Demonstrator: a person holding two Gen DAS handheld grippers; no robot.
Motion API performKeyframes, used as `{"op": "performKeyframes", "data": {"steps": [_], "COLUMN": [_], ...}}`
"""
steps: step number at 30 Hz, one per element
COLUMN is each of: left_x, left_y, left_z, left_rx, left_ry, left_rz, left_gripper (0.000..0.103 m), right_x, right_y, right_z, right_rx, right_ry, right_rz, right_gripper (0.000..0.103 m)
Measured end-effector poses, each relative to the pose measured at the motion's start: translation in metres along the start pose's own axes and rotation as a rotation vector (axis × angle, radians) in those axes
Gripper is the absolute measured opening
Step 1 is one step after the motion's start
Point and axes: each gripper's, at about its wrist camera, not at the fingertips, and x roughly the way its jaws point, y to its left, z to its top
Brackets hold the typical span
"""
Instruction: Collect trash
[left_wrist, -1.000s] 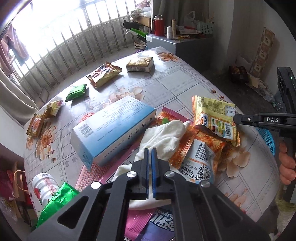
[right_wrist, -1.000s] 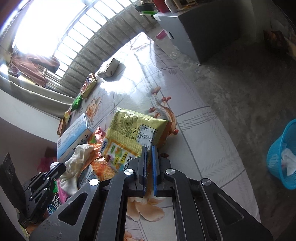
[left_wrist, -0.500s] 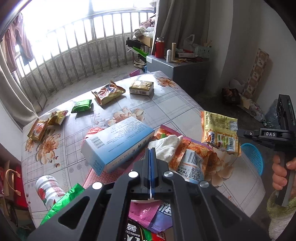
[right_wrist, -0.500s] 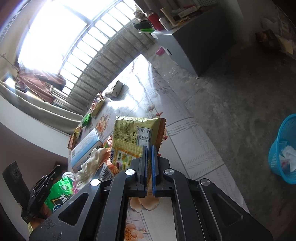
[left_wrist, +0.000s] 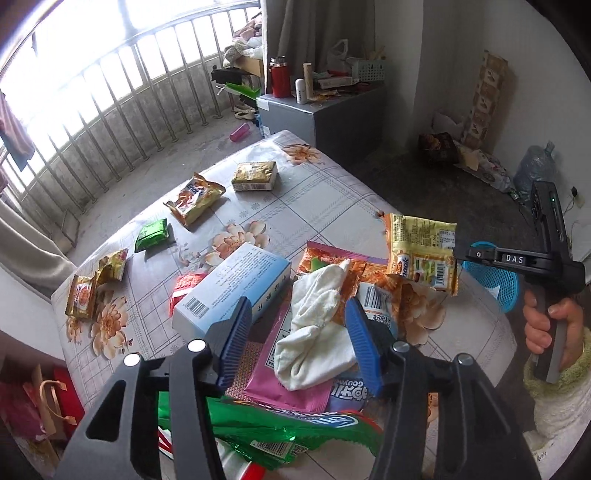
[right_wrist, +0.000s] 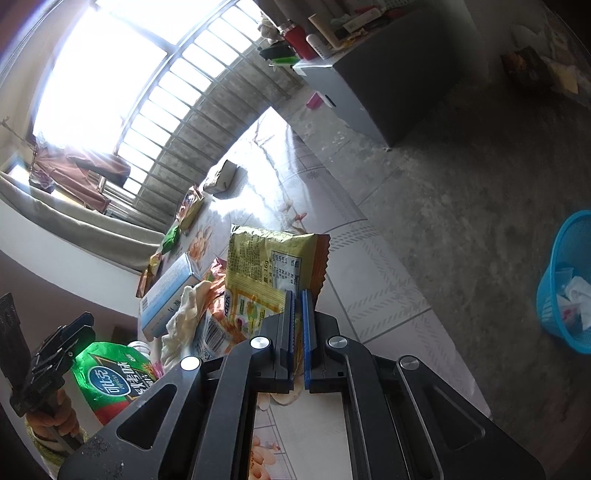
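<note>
A table (left_wrist: 332, 192) with a flowered cloth stood in a room beside a barred window, strewn with snack packets and boxes.

The left gripper (left_wrist: 301, 334) was spread wide, its blue-padded fingers (left_wrist: 236, 332) on either side of a crumpled white cloth (left_wrist: 317, 332), not touching it as far as could be seen. It held nothing. The cloth lay on a pink wrapper (left_wrist: 291, 387) and on orange packets (left_wrist: 373, 291). Just left of the cloth lay a long blue-and-white box (left_wrist: 236, 291). A green bag (left_wrist: 280, 432) lay close under the gripper's body.

The right gripper (right_wrist: 297, 325) was closed tight on the lower edge of a yellow packet (right_wrist: 266, 266). In the left wrist view the same packet (left_wrist: 421, 251) hung lifted clear of the table near its right edge, gripped at its right side by the black gripper in the person's right hand (left_wrist: 550, 328).

A blue basket (right_wrist: 565, 280) stood on the concrete floor, well apart from the table, with white and pink scraps inside. In the left wrist view its rim (left_wrist: 487, 273) showed beyond the table edge, behind the held packet.

Farther across the table lay a gold box (left_wrist: 255, 175), an opened orange bag (left_wrist: 194, 197), a small green packet (left_wrist: 151, 232) and two yellow-and-red packets (left_wrist: 96, 280) near the left edge. A grey cabinet (left_wrist: 321, 114) with a red flask (left_wrist: 279, 77) on top stood beyond the table.
</note>
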Motion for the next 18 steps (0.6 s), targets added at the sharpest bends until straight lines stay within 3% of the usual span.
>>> {"op": "performKeyframes", "data": {"steps": [6, 9, 18], "left_x": [0.036, 0.065, 0.141], "left_y": [-0.014, -0.024, -0.04], "left_z": [0.03, 0.037, 0.033], "left_rx": [0.082, 0.119, 0.215], "left_ry": [0.087, 0.169, 0.367], "left_rz": [-0.039, -0.063, 0.025], "left_gripper": [0.053, 0.053, 0.053], "right_x": [-0.004, -0.004, -0.001], "right_y": [-0.007, -0.01, -0.014], "right_z": [-0.001, 0.0, 0.0], "right_rx": [0.021, 0.025, 0.029], "right_ry": [-0.01, -0.01, -0.002], "right_rz": [0.006, 0.005, 0.017], "right_gripper": [0.0, 0.0, 0.0]}}
